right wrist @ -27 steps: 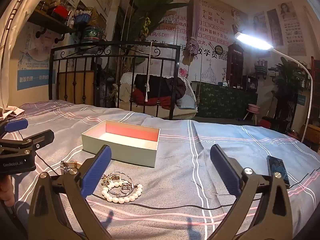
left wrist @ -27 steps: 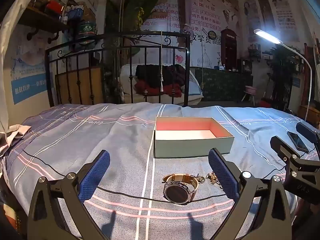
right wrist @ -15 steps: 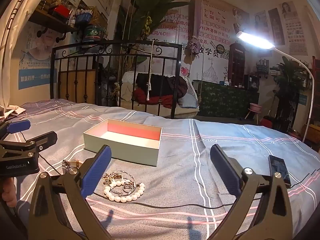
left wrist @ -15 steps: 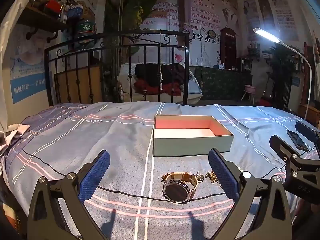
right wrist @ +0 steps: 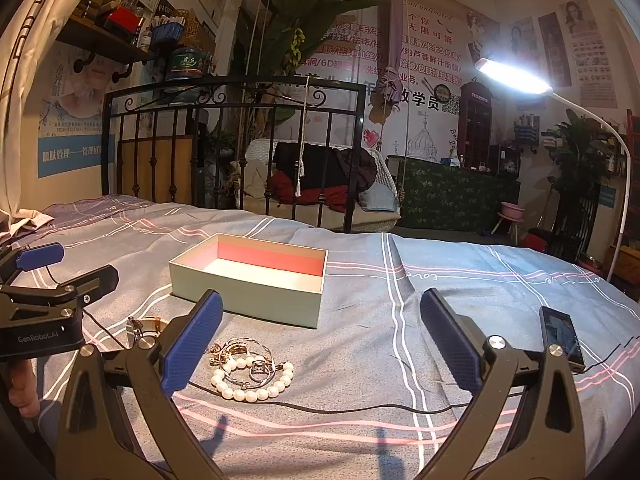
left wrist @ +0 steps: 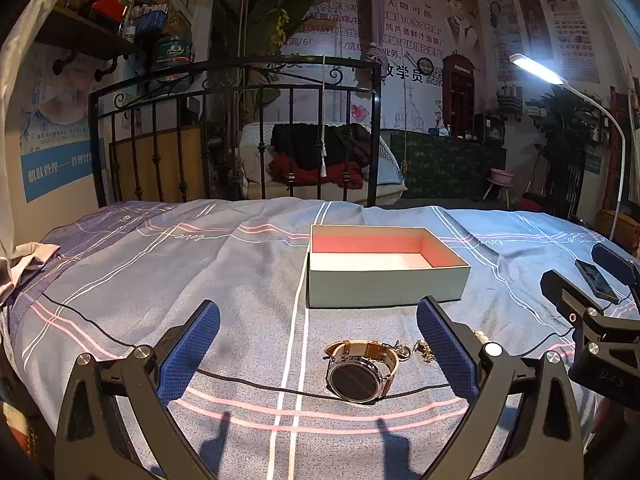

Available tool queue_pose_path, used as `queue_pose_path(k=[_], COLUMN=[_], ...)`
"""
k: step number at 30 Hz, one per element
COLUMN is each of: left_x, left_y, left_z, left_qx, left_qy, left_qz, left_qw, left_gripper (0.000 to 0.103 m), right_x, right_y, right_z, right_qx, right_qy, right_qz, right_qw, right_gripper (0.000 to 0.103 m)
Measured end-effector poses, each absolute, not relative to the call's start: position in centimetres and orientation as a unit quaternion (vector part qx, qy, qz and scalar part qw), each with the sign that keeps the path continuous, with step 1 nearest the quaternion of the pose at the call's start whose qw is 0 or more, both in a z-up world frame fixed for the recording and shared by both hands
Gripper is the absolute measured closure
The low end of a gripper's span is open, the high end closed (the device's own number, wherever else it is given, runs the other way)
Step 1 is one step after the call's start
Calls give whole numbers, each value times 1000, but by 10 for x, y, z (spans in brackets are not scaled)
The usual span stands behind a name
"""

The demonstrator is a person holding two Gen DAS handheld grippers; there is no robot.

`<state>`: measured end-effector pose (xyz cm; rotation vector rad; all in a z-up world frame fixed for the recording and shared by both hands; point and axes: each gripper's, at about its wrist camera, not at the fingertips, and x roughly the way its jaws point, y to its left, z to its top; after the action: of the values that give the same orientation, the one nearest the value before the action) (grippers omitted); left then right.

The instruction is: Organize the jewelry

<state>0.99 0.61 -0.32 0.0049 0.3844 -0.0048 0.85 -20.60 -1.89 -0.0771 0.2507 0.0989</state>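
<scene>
An open pale green box (left wrist: 386,284) with a pink inside stands on the bed, empty; it also shows in the right wrist view (right wrist: 256,288). A wristwatch (left wrist: 360,372) with a tan strap lies in front of my open left gripper (left wrist: 320,354), nearer its right finger. A pearl bracelet (right wrist: 252,384) with thin bangles and a ring (right wrist: 256,367) lies ahead of my open right gripper (right wrist: 320,348), close to its left finger. Small gold pieces (left wrist: 420,352) lie right of the watch. Both grippers hold nothing.
The bed (left wrist: 160,280) has a blue-grey striped cover. A black cable (right wrist: 360,408) runs across it near the jewelry. A phone (right wrist: 560,336) lies at the right. A black iron bedstead (left wrist: 240,120) stands at the far end.
Both grippers have shifted only slightly; the right one has drifted a little toward the pearls. Nothing was picked up.
</scene>
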Motion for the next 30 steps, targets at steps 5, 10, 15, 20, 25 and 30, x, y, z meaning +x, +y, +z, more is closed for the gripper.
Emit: queue_pose_path(k=[5, 10, 15, 20, 25, 30], left_x=[5, 4, 5, 4, 5, 2], left_y=[5, 7, 2, 1, 2, 0], left_z=[-11, -14, -14, -16, -17, -20], left_qx=[2, 1, 3, 0, 1, 0], left_qy=[193, 196, 198, 199, 200, 200], left_qz=[-2, -3, -4, -5, -6, -6], left_qw=[981, 981, 980, 980, 980, 980], left_gripper=[7, 7, 7, 7, 7, 7], right_x=[6, 7, 7, 7, 6, 7], right_y=[-206, -206, -206, -206, -207, -207], right_z=[-23, -24, -24, -24, -26, -27], right_qx=[-38, -38, -38, -38, -39, -38], right_qy=[127, 128, 129, 129, 130, 130], right_qz=[49, 49, 49, 49, 49, 49], right_qw=[990, 990, 990, 990, 990, 990], right_gripper=[5, 5, 5, 5, 5, 5])
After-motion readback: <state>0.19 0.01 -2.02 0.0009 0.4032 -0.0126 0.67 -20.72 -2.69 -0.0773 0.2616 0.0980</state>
